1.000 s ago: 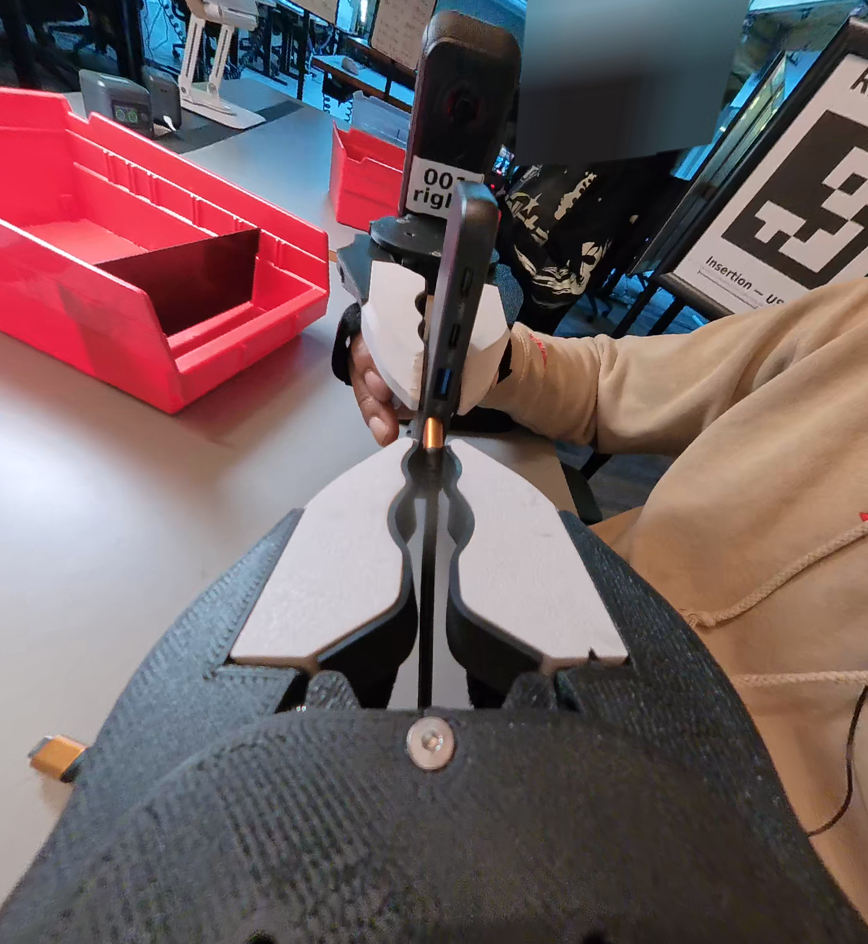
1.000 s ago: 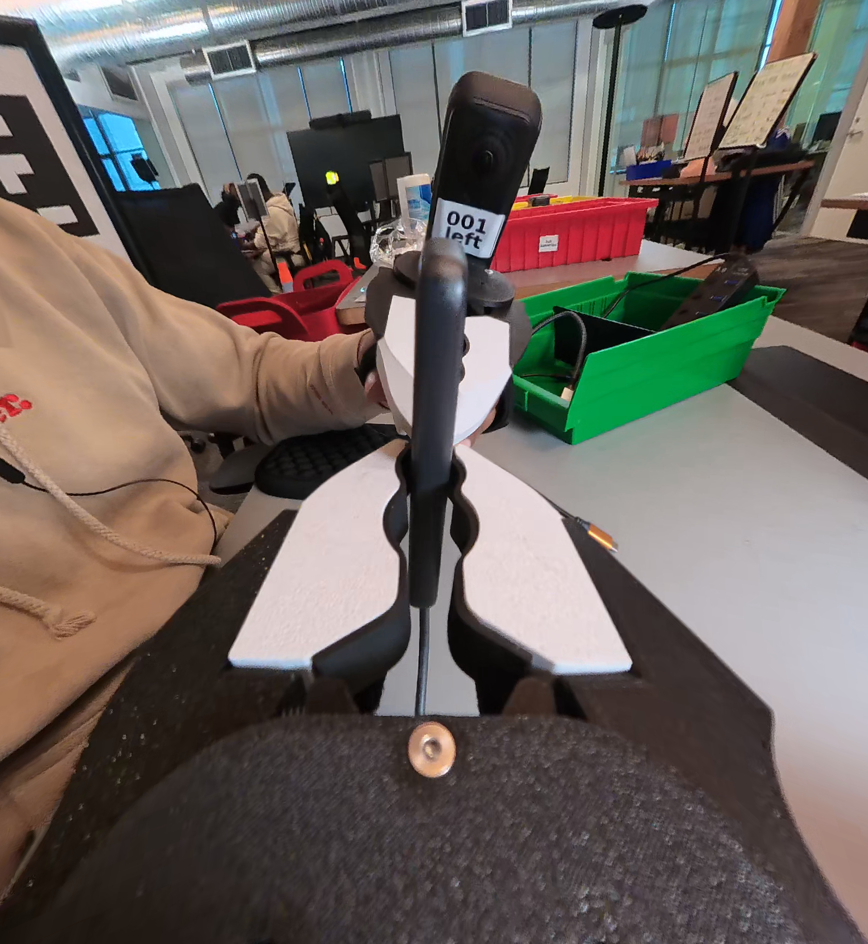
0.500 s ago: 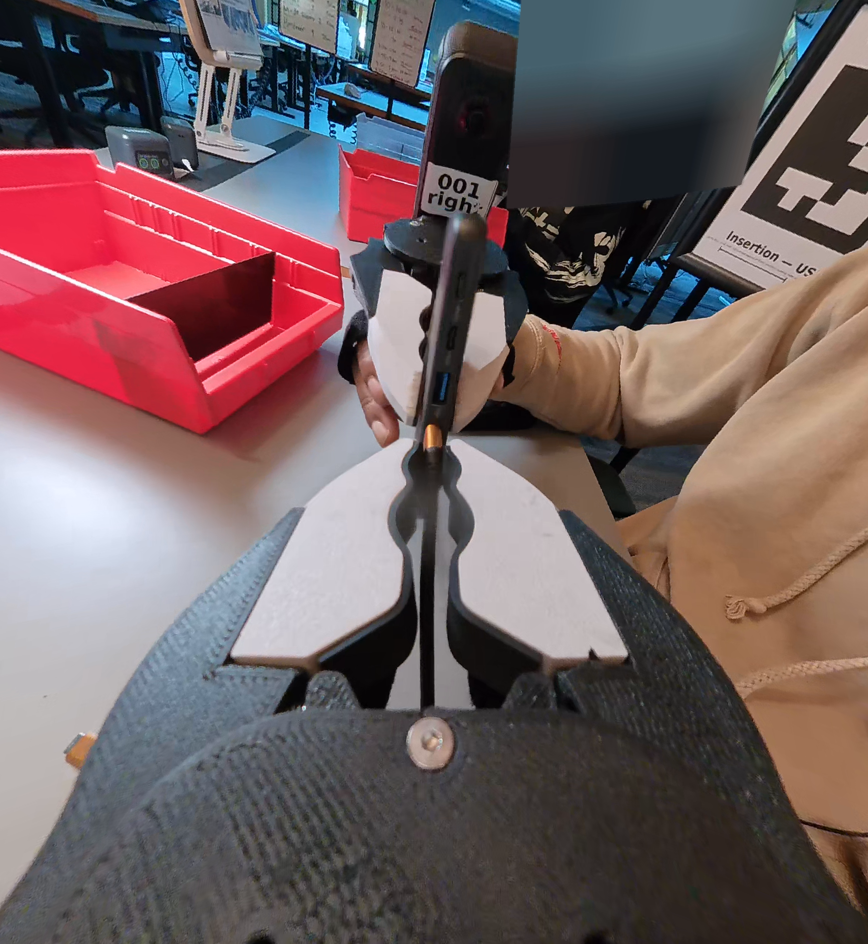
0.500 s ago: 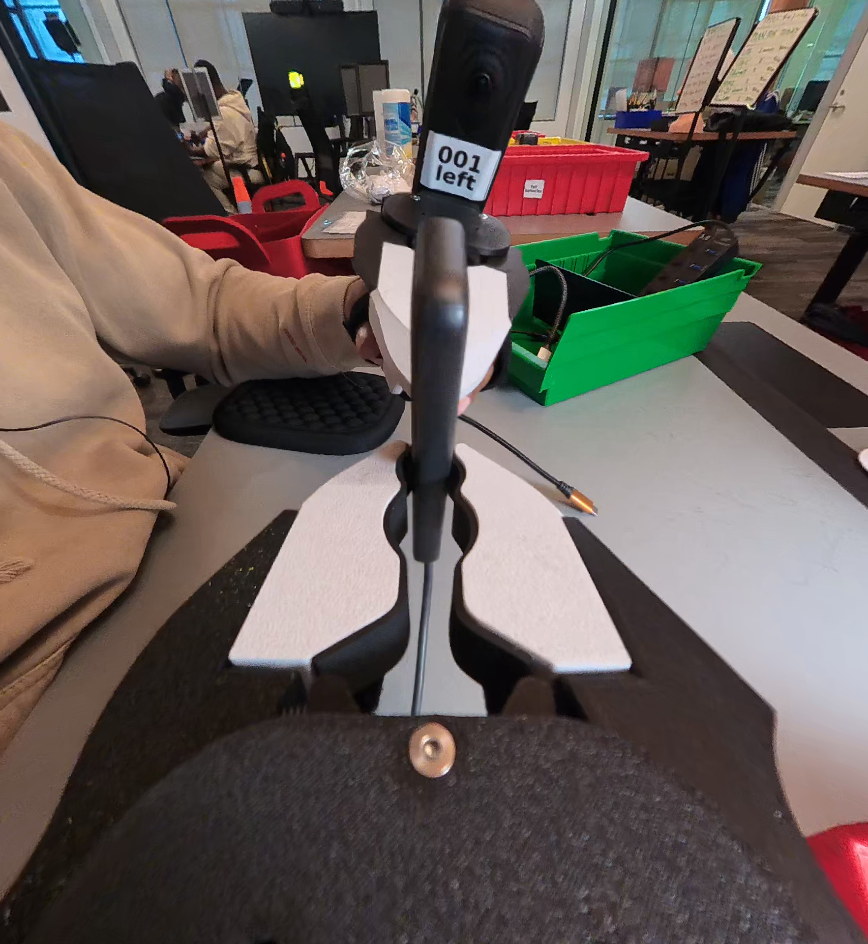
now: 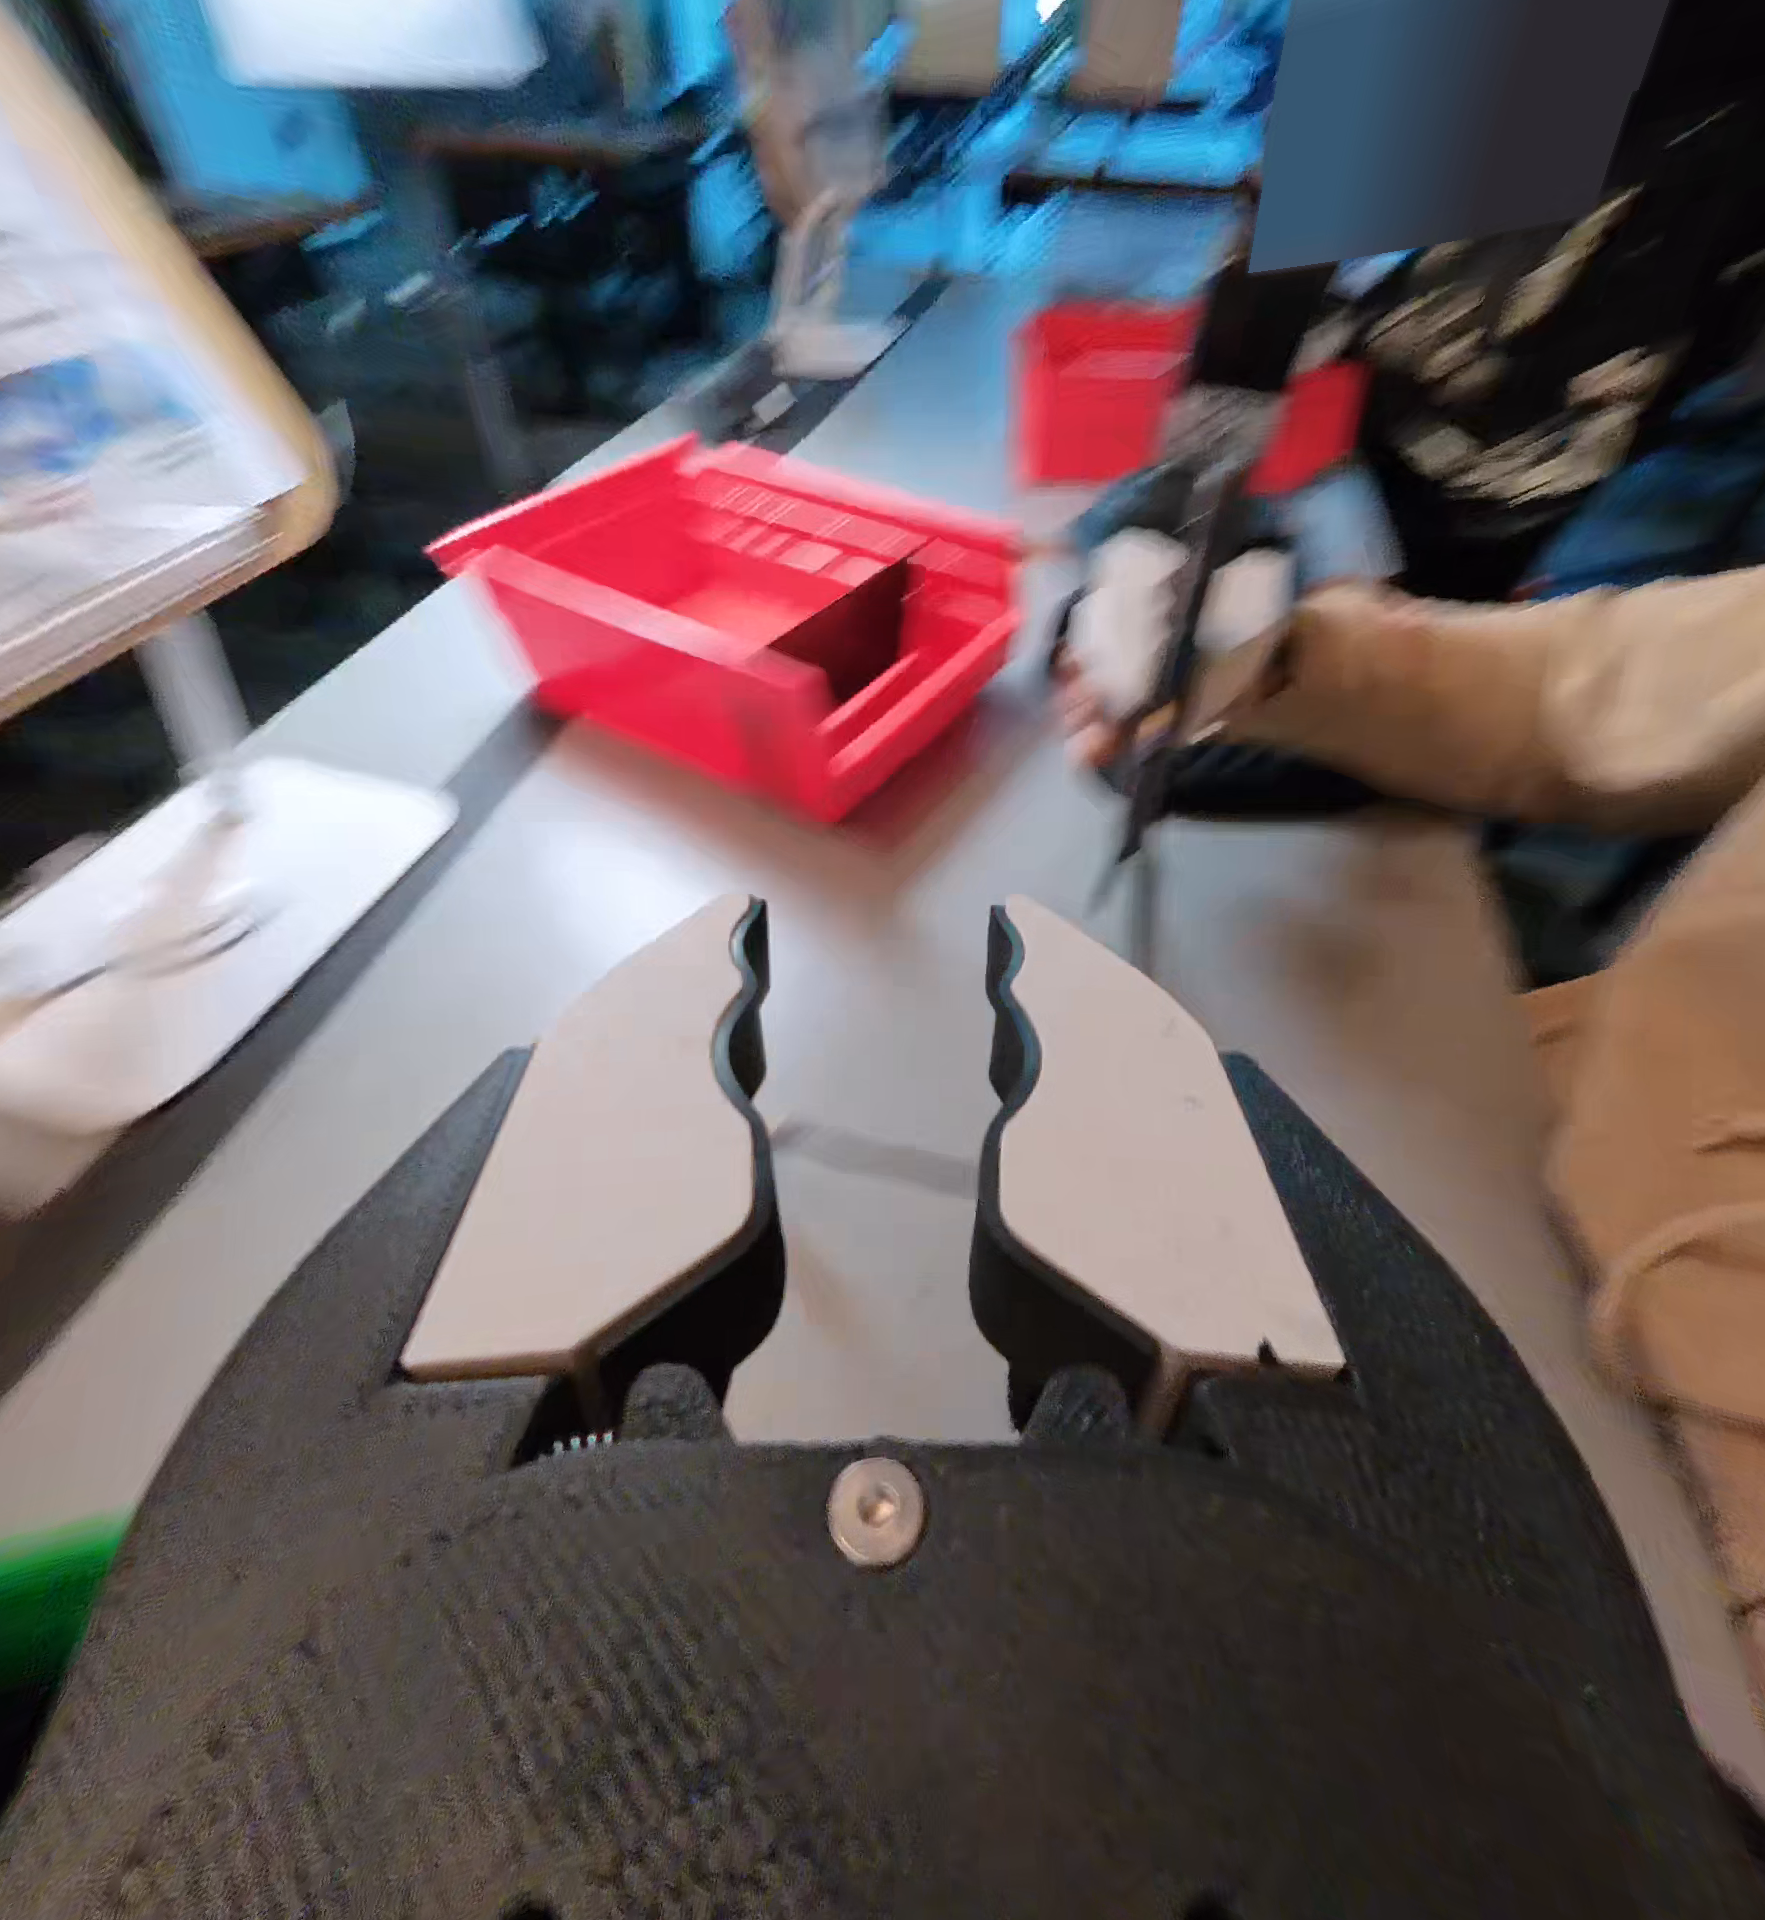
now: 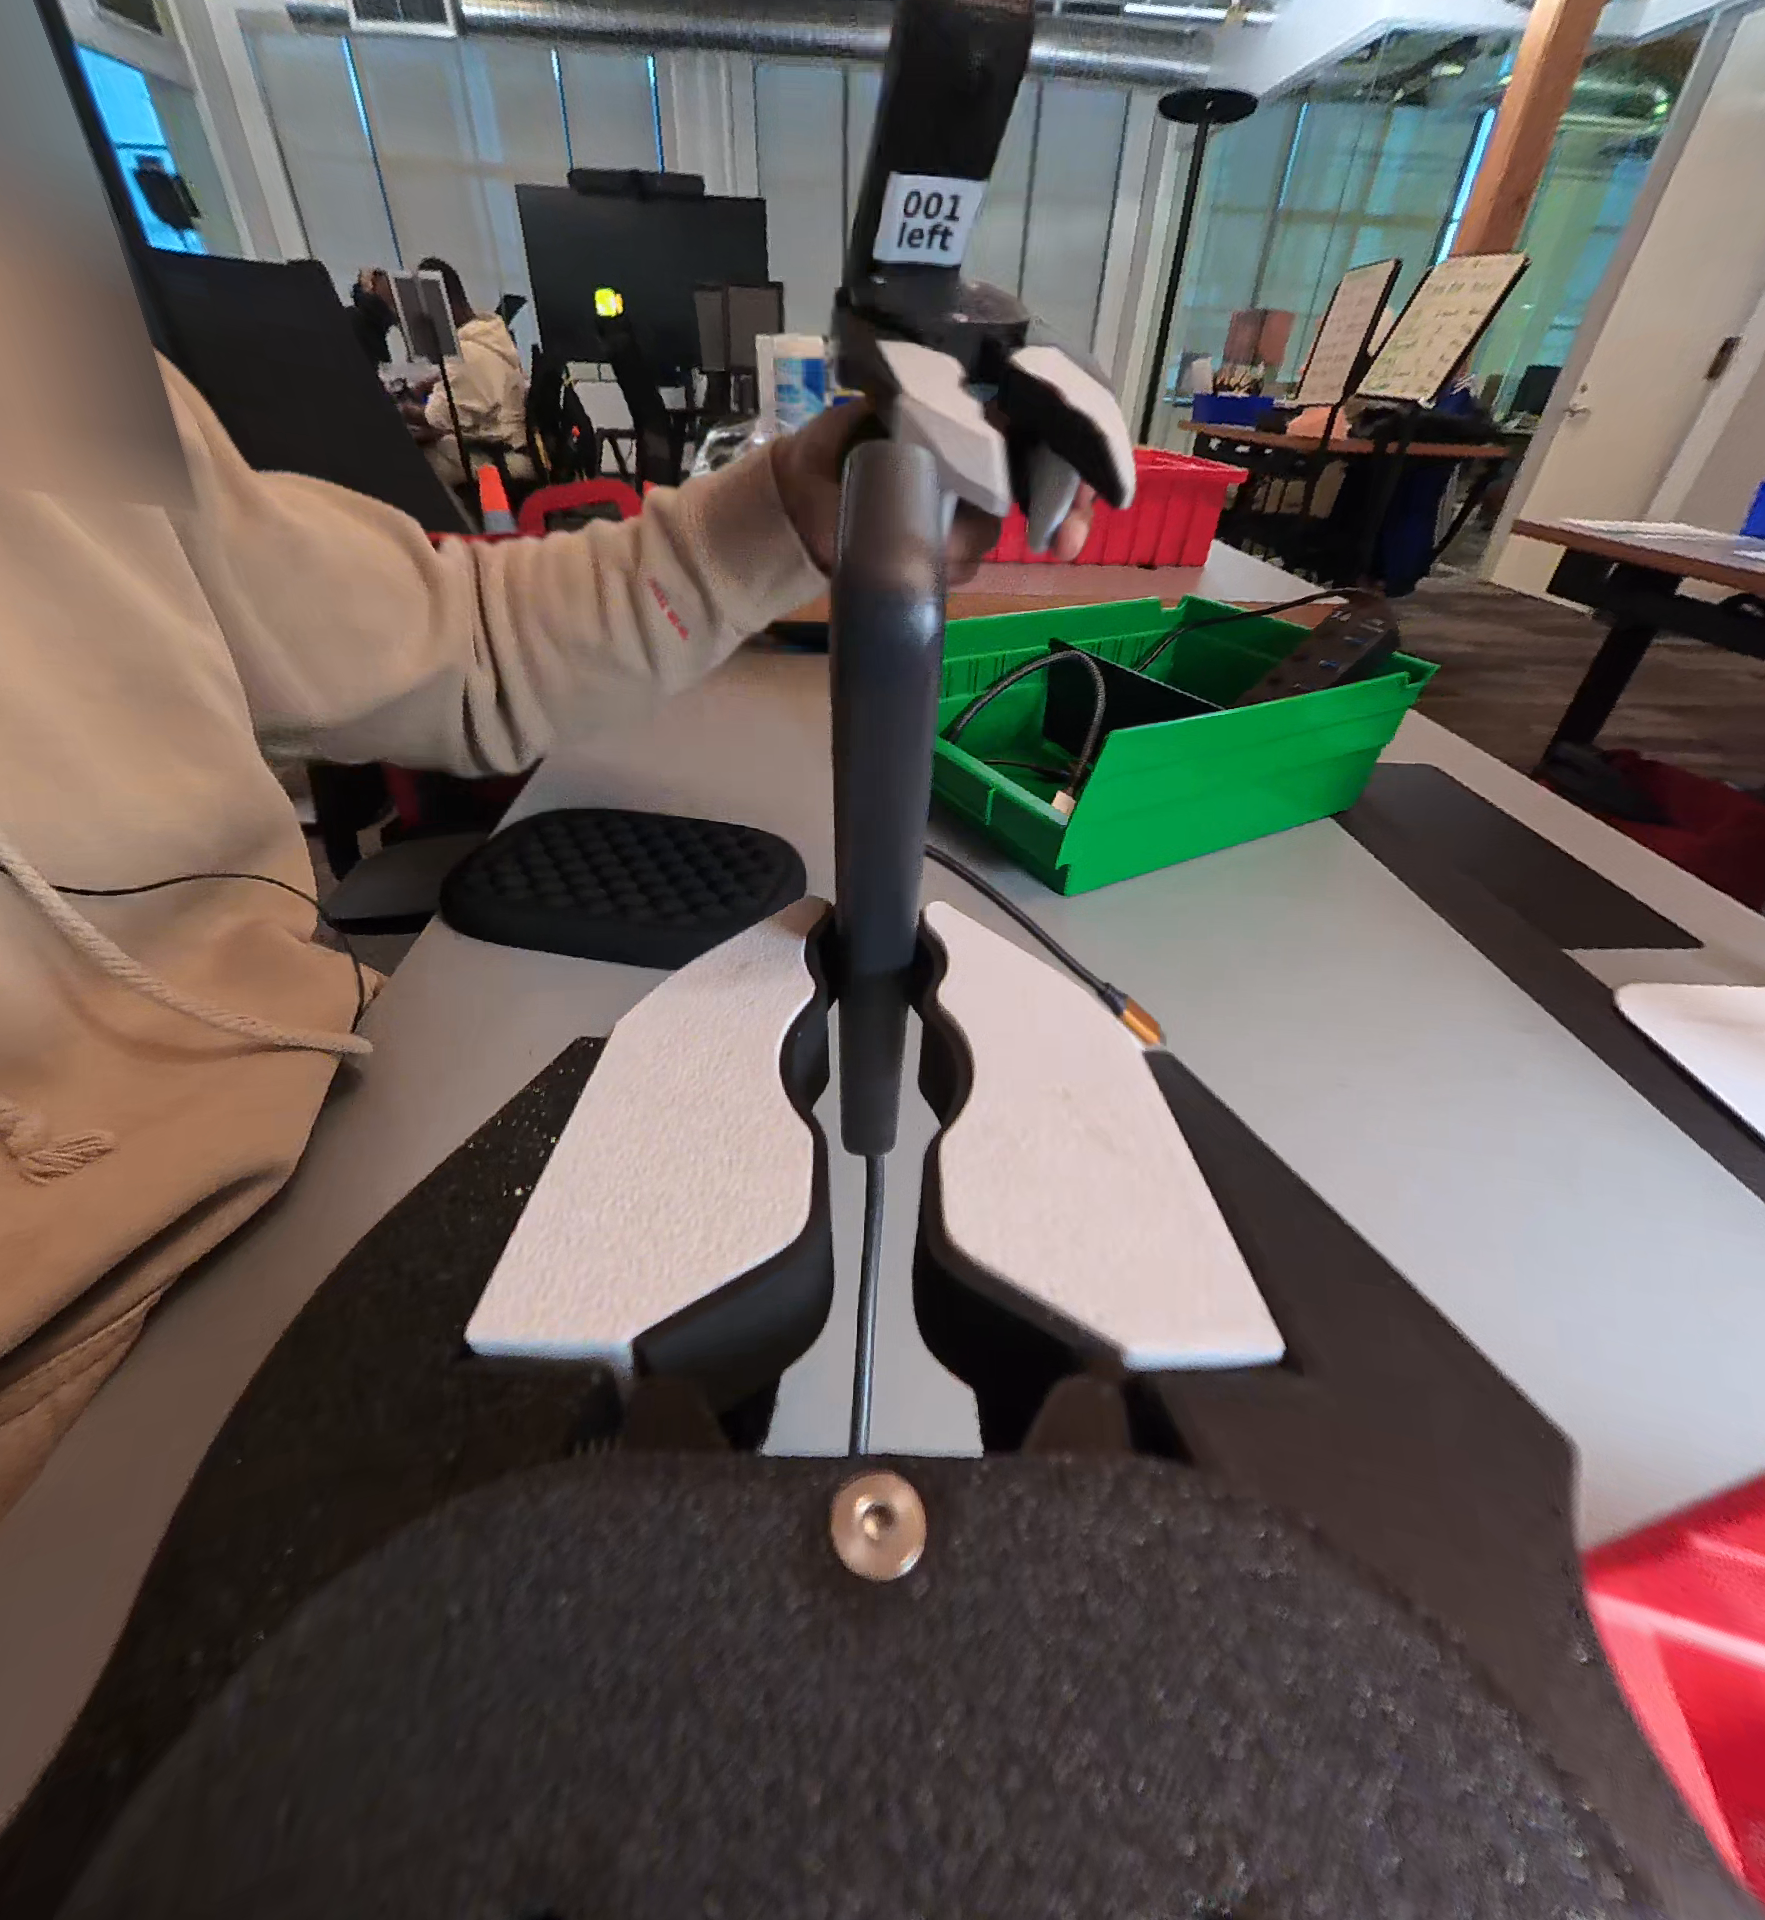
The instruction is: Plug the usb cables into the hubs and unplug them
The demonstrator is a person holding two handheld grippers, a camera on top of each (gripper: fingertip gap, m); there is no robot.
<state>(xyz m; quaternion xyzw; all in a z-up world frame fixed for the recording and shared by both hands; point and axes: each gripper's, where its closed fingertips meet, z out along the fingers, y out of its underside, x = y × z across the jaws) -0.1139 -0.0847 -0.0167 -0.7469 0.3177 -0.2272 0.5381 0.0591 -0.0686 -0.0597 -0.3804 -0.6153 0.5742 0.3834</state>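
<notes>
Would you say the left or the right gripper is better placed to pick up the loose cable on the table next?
Probably the left gripper: its jaws are open and empty, while the right gripper is shut on the hub. The cable lies on the table near the green bin.

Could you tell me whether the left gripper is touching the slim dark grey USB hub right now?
Apart. In the left wrist view the left gripper has open, empty jaws, and the slim dark grey USB hub sits farther off in the right gripper.

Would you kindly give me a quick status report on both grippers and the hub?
Left gripper open, empty. Right gripper shut on hub, held upright. Cable loose on table. Nothing in the way.
</notes>
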